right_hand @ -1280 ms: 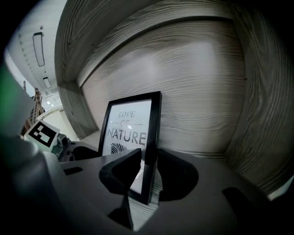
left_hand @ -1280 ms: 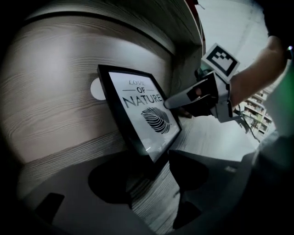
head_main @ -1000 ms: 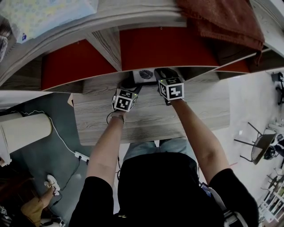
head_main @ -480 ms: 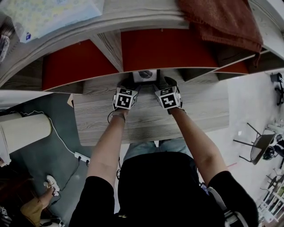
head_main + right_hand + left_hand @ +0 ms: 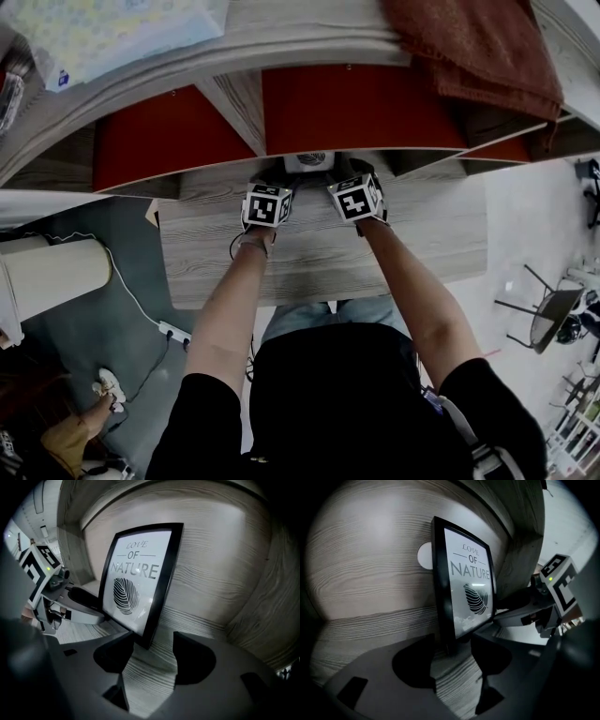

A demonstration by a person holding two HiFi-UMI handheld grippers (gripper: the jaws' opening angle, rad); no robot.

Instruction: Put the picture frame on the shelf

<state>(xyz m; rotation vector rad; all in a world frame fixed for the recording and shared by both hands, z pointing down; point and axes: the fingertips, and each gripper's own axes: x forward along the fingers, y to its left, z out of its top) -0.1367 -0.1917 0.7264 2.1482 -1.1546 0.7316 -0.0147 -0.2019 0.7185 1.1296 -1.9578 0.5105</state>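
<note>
The picture frame (image 5: pixel 466 590) is black with a white "Love of Nature" leaf print. It stands upright on the grey wood shelf board (image 5: pixel 370 625), close to the back wall. In the head view only its top (image 5: pixel 309 161) shows under the upper shelf. My left gripper (image 5: pixel 452 660) is open, its jaws have just been closing slightly, and the frame's left bottom corner sits just ahead of the gap. My right gripper (image 5: pixel 150 660) is open after its jaws have just been opening, and the frame's (image 5: pixel 136 583) right bottom corner is at its gap. No pad presses on the frame.
Red panels (image 5: pixel 356 103) fill the compartments above, split by a wood divider (image 5: pixel 239 108). A brown cloth (image 5: pixel 478 47) and a patterned package (image 5: pixel 94 33) lie on top. A round white hole (image 5: pixel 425 555) marks the back wall. A side wall (image 5: pixel 70 550) stands left of the frame.
The right gripper has sunk a little and rolled, and its jaws have let go of the frame. Less of the frame shows under the upper shelf now. The left gripper has barely moved.
</note>
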